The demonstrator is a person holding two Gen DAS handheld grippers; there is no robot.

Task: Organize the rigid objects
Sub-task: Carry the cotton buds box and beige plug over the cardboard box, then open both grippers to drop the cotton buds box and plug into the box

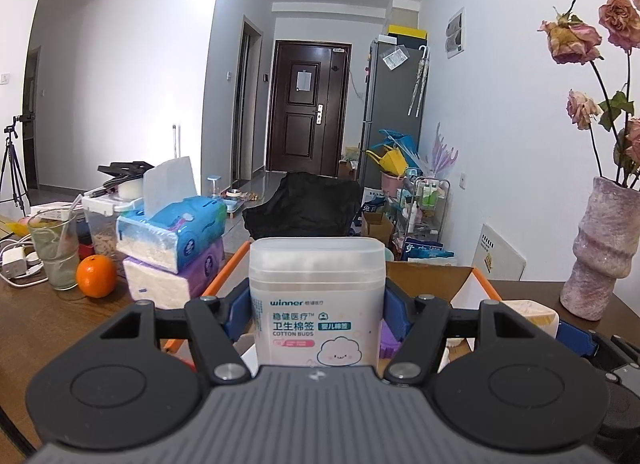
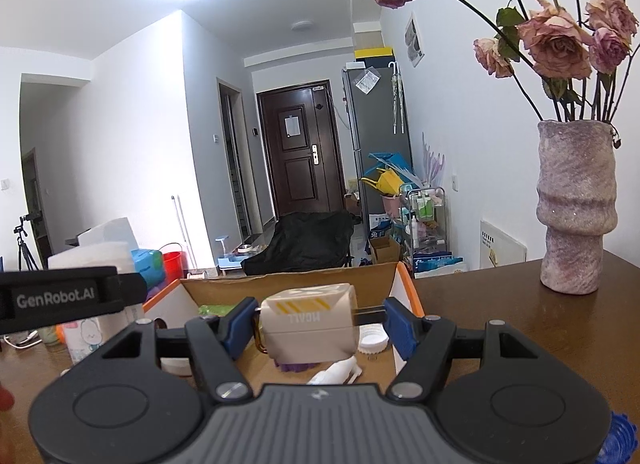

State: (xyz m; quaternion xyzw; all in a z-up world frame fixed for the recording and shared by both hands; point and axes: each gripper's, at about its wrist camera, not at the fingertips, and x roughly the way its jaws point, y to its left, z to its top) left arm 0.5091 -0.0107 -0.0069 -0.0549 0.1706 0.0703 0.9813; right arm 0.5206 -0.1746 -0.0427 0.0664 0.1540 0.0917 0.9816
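Cardboard box (image 2: 304,284) with orange-edged flaps sits open at the centre of the right wrist view, on a dark wooden table (image 2: 500,324), and it reads as the collecting place for the rigid things. Judging by what already lies inside it, the sorting is partly done: a white ribbed lid (image 2: 374,340), a purple piece (image 2: 298,366), a white plastic item (image 2: 336,374) and something green (image 2: 216,310) at the back left are in the box, though none can be identified closely. Two items are in transit and not yet set down. Left gripper (image 1: 318,316) holds the cotton bud box (image 1: 318,300), blue pads pressed against both its sides, at lower centre of the left wrist view, raised in front of the cardboard box. It is an upright translucent plastic container with a frosted lid, white buds visible through the upper wall, a printed label and a cloud cartoon on the front. Right gripper (image 2: 320,328) is closed on a cream case (image 2: 310,326) with yellow stripes and inverted lettering; the left pad touches it, while on the right a thin dark tab bridges to the pad. It hangs over the box interior, lower centre of frame. Left on the table, at centre left of the left wrist view: stacked tissue packs (image 1: 172,248), an orange (image 1: 96,276), a glass (image 1: 56,252). These are soft or perishable, so probably not part of the job. Vase (image 2: 574,207) with dried roses stands at right.
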